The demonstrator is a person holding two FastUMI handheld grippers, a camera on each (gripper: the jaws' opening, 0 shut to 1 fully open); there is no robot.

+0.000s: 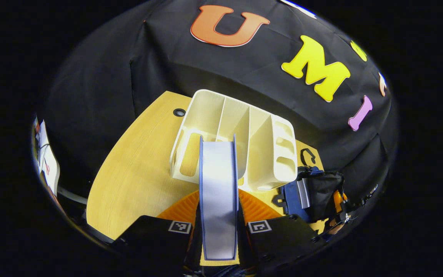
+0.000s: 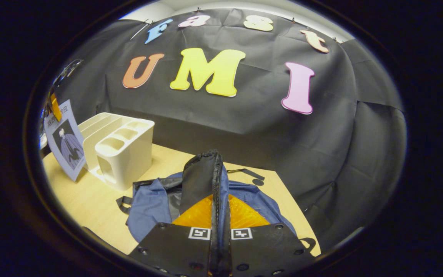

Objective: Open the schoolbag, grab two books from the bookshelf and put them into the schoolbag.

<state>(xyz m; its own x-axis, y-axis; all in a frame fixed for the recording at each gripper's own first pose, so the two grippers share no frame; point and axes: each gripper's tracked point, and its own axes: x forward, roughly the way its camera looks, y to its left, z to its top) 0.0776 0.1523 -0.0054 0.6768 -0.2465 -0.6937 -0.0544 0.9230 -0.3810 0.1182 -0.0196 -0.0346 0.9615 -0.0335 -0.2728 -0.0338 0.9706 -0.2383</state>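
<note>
A thin blue-grey book [image 1: 217, 173] stands edge-on between my left gripper's [image 1: 219, 209] fingers, which are shut on it, just in front of the white bookshelf [image 1: 267, 154]. To its right lies the blue and black schoolbag [image 1: 313, 192]. In the right gripper view, my right gripper [image 2: 218, 209] is shut on the schoolbag's black zippered flap [image 2: 200, 173] and holds it upright above the blue bag body [image 2: 152, 204]. The bookshelf [image 2: 123, 154] stands to the left. Beyond it, the book [image 2: 65, 142] shows its illustrated cover, with the left gripper [image 2: 55, 107] above it.
Everything rests on a light wooden table [image 1: 137, 173] with a cable hole [image 1: 179, 112] near its back edge. The black cloth wall closes in right behind the bookshelf. Papers [image 1: 46, 161] hang off to the far left. A black strap loop [image 1: 308, 156] lies behind the bag.
</note>
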